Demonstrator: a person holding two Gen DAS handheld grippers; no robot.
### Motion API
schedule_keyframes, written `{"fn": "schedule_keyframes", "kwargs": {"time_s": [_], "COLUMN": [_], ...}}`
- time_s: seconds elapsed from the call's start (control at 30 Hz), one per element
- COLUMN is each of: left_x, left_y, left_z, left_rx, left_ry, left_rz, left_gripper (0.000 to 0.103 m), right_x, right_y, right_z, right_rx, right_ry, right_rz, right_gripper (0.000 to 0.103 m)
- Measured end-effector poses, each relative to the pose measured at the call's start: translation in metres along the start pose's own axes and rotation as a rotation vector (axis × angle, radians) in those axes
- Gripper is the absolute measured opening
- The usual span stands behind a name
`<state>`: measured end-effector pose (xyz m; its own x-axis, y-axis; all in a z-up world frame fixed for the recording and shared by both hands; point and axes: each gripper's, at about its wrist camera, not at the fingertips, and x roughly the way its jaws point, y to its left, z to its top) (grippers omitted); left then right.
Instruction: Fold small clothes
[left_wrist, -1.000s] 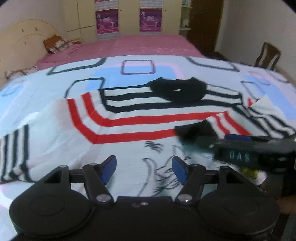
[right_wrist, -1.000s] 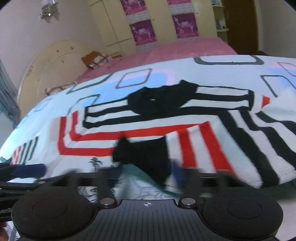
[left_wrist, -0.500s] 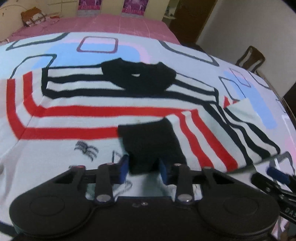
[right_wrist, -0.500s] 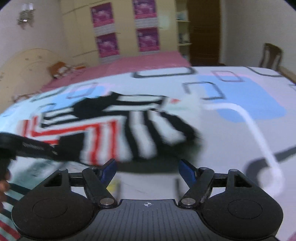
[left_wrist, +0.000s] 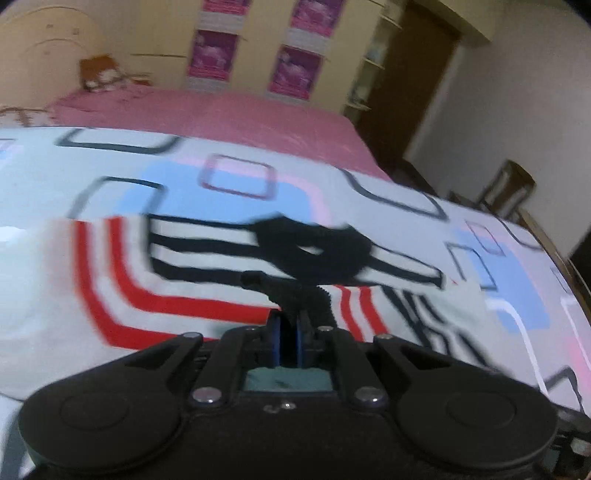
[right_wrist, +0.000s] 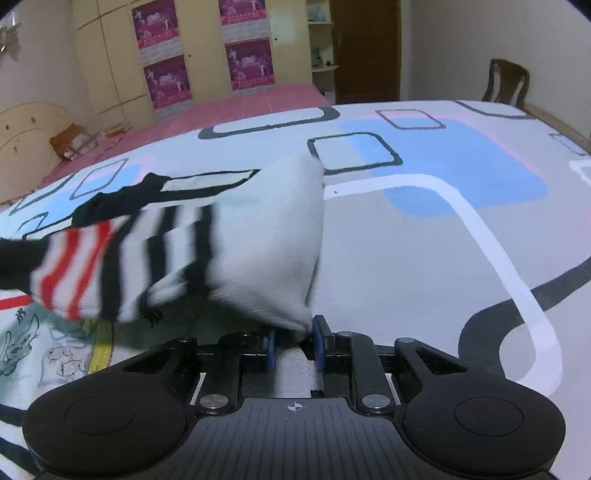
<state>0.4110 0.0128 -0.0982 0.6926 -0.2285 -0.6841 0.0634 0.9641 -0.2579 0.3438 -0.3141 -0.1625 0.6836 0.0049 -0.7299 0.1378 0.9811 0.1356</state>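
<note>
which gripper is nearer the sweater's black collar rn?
Left. The left gripper pinches a black cuff right below the black collar. The right gripper grips white fabric at the sweater edge, with the collar far off to its left.

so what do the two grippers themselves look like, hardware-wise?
Both match: the left gripper and right gripper have matte black bodies with two round discs, black linkage arms on silver pivot screws, and blue finger pads. The right body is ribbed and carries a small crosshair mark. No cables or sleeves show.
</note>
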Motion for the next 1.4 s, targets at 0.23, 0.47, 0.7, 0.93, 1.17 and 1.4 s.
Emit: {"fn": "schedule_keyframes", "kwargs": {"time_s": [0.23,0.47,0.7,0.93,1.17,1.4], "left_x": [0.027,0.011,0.01,0.05,0.053,0.054], "left_y": [0.021,0.019,-0.001,-0.014,-0.007,-0.009], "left_z": [-0.027,-0.025,-0.02,-0.032,-0.036,-0.036], "left_rx": [0.033,0.072,0.1,0.162,0.172,0.183], "left_ry": [0.098,0.039,0.031,0.07,0.068,0.071], "left_rz": [0.114,0.185,0.1,0.129,0.14,0.151], "left_gripper": [0.007,0.024,0.027,0.03,0.032,0.032], "right_x": [0.0,-0.03,-0.021,0.049,0.098,0.102], "right_y": [-0.002,-0.013,-0.022,-0.023,-0.025,-0.023], "right_z": [-0.008,-0.001,0.033,0.074,0.096,0.094], "right_rx": [-0.005,0.007,0.029,0.046,0.083,0.019], "right_ry": [0.012,0.005,-0.066,-0.023,0.015,-0.03], "right_rz": [-0.011,0.039,0.051,0.057,0.102,0.028], "right_gripper": [0.017,0.024,0.059,0.058,0.025,0.017]}}
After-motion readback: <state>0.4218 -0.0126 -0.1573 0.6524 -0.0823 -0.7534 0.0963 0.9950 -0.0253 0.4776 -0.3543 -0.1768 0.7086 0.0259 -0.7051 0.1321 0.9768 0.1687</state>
